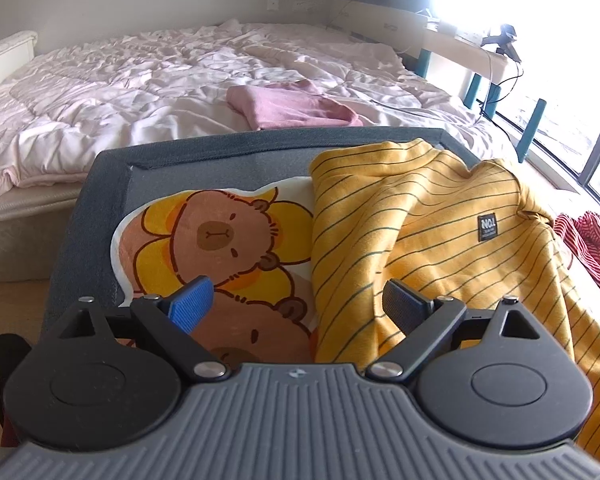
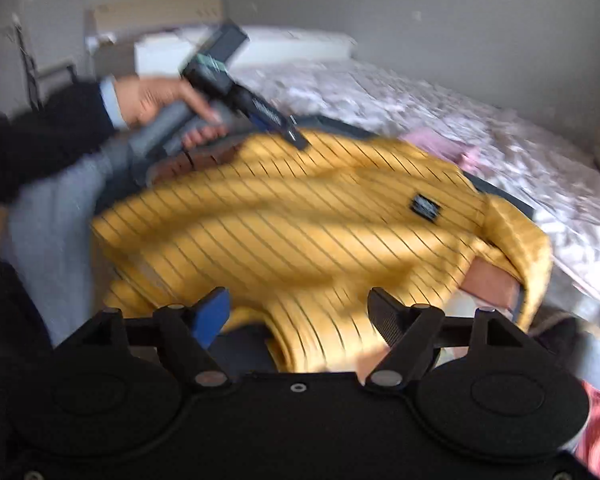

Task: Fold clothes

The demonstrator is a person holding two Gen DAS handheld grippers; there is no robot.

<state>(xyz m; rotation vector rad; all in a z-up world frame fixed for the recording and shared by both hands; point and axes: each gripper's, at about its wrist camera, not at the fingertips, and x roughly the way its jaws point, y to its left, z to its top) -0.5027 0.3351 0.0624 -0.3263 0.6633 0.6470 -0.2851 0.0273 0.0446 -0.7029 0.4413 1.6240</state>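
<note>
Left tongs [image 1: 298,300] gaping over shirt edge [image 1: 314,240]

Soft yellow striped cloth shirt [image 1: 440,216], ribbed matt plastic fingers [image 1: 194,300]

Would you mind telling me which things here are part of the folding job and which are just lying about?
Part of the job:
yellow striped shirt
left gripper, open
right gripper, open
pink folded garment on the bed
red striped garment, perhaps next

Just lying about:
capybara cushion
quilt
desk
</note>
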